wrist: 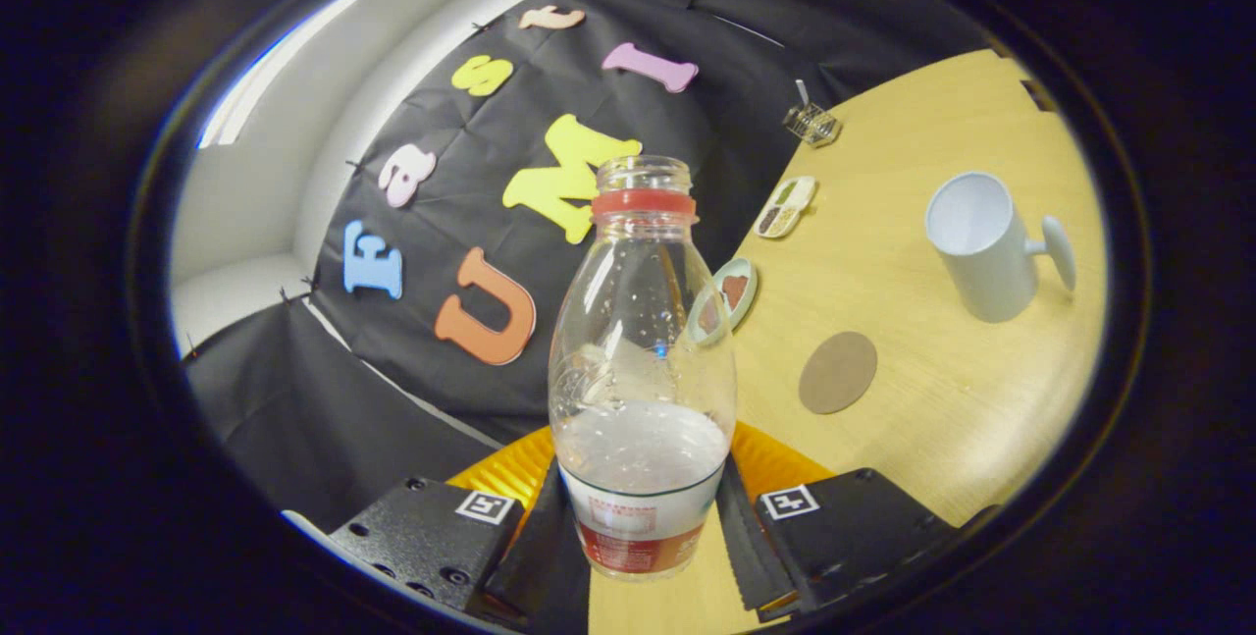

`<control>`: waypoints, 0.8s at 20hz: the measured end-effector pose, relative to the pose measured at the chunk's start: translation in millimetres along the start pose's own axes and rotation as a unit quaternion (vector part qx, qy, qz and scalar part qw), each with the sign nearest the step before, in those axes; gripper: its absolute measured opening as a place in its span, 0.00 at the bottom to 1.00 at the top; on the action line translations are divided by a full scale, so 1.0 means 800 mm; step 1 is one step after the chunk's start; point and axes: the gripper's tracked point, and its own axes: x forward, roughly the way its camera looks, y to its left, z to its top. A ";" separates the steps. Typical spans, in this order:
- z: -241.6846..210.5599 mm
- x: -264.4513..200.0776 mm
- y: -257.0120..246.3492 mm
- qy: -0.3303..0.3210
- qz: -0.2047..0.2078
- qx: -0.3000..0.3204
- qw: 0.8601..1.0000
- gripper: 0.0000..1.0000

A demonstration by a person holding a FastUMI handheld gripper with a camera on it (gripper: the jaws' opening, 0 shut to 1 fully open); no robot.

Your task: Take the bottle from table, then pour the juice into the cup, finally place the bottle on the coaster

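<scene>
between gripper [643, 527] fingers — part-full bottle [643, 360]

Gripper [643, 517] clamps the uncapped bottle [642, 350]; cup [981, 242] and coaster [837, 372] beyond.

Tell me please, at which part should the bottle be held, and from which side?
Hold the bottle low on its labelled body, from the side, as the fingers do now, one on each flank. The body is wide and round there, the neck narrow, and the open mouth stays clear for pouring.
</scene>
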 end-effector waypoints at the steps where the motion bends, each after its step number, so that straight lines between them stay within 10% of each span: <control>1: 0.007 -0.003 -0.001 -0.002 0.002 0.019 1.000 0.76; 16: 0.039 0.003 -0.037 0.024 0.000 0.232 0.972 0.76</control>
